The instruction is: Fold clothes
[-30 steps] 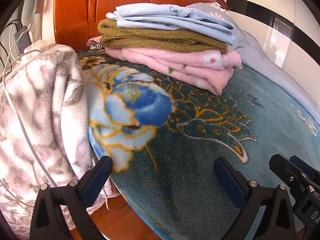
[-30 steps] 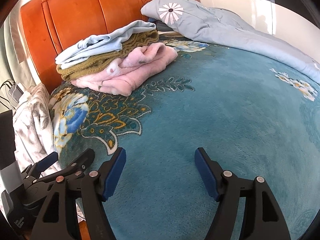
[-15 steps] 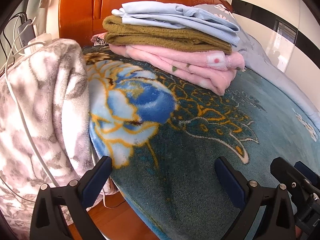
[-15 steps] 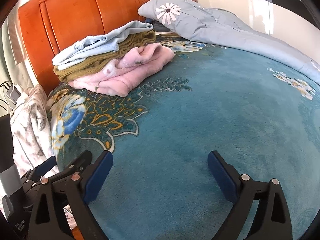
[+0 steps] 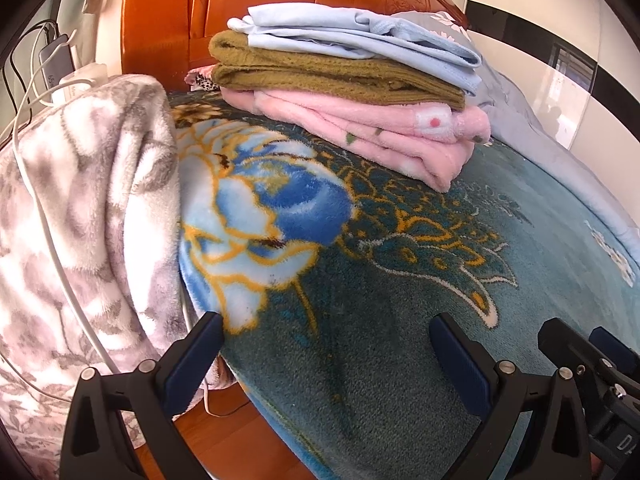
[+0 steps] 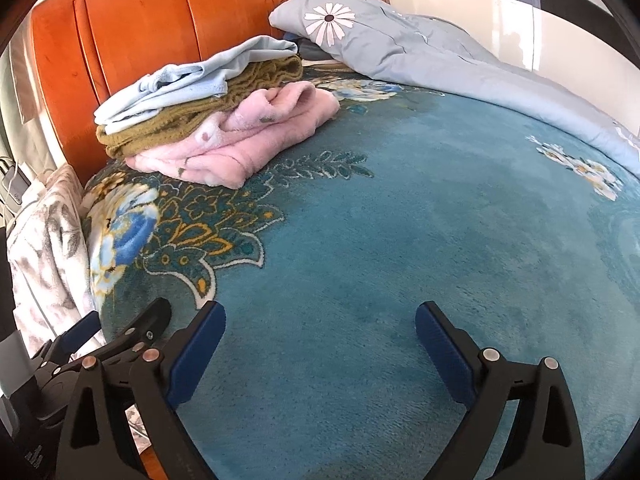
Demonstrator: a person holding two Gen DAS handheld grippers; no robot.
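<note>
From the left wrist, three folded clothes (image 5: 352, 80) sit stacked against the headboard (image 5: 256, 4), long side along it; the left gripper (image 5: 326, 354) has fingers apart, empty. From the right wrist, the same stack lies left of the headboard's middle; the right gripper (image 6: 320, 340) has fingers wide apart, empty.

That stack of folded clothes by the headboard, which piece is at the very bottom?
The pink fleece garment lies lowest, directly on the teal blanket. The olive knit rests on it, and the light blue garment tops the stack.
</note>
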